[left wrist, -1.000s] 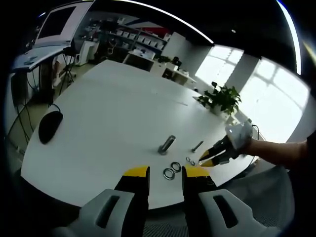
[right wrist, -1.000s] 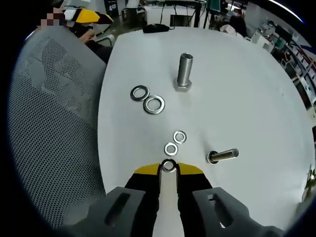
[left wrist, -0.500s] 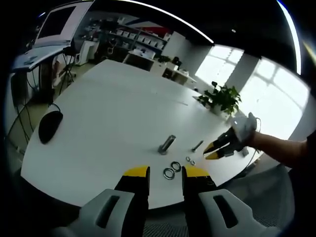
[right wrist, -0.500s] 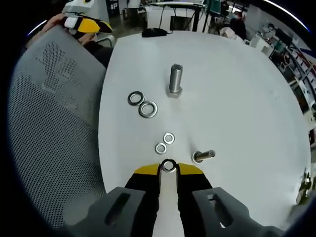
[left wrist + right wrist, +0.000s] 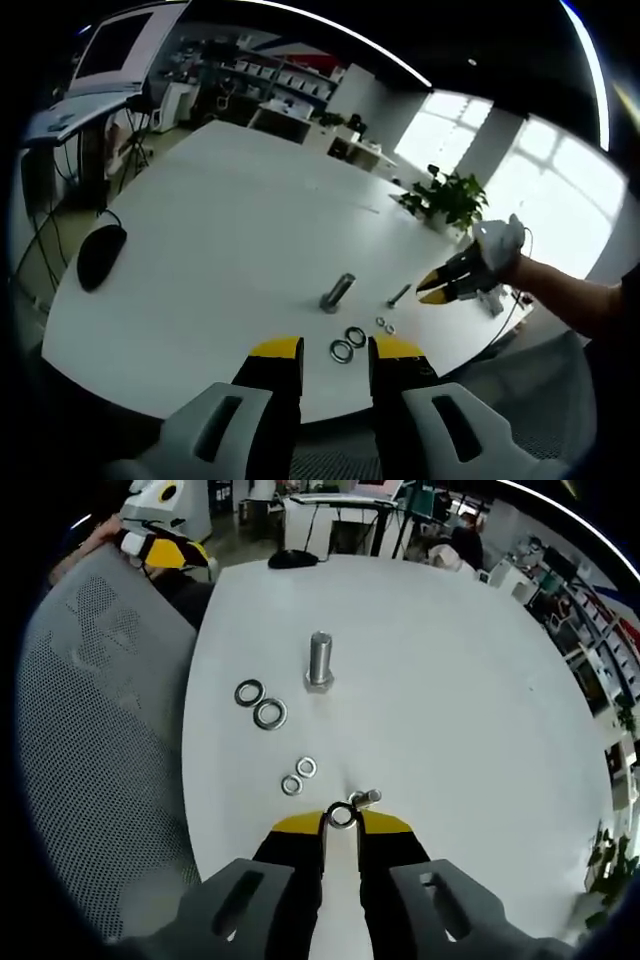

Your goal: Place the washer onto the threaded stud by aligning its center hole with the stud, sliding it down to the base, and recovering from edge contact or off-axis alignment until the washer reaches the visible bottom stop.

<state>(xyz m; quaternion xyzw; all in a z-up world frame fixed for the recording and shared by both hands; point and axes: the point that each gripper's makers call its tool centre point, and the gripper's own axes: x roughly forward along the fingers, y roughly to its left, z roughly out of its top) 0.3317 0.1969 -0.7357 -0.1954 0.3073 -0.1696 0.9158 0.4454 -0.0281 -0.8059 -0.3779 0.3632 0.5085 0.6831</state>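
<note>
Right gripper [image 5: 342, 822] pinches a small washer [image 5: 342, 816] above the table [image 5: 450, 700]; right gripper view resolves it. Left gripper [image 5: 335, 348] spread. Four loose washers, one upright threaded stud [image 5: 319, 661], one lying bolt [image 5: 366, 798].

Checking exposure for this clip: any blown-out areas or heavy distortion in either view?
Left gripper view: the windows behind the plant are blown out white, and the table bulges with fisheye curve. Right gripper view: even light, soft shadows, and the washer held in the right gripper is sharp.
</note>
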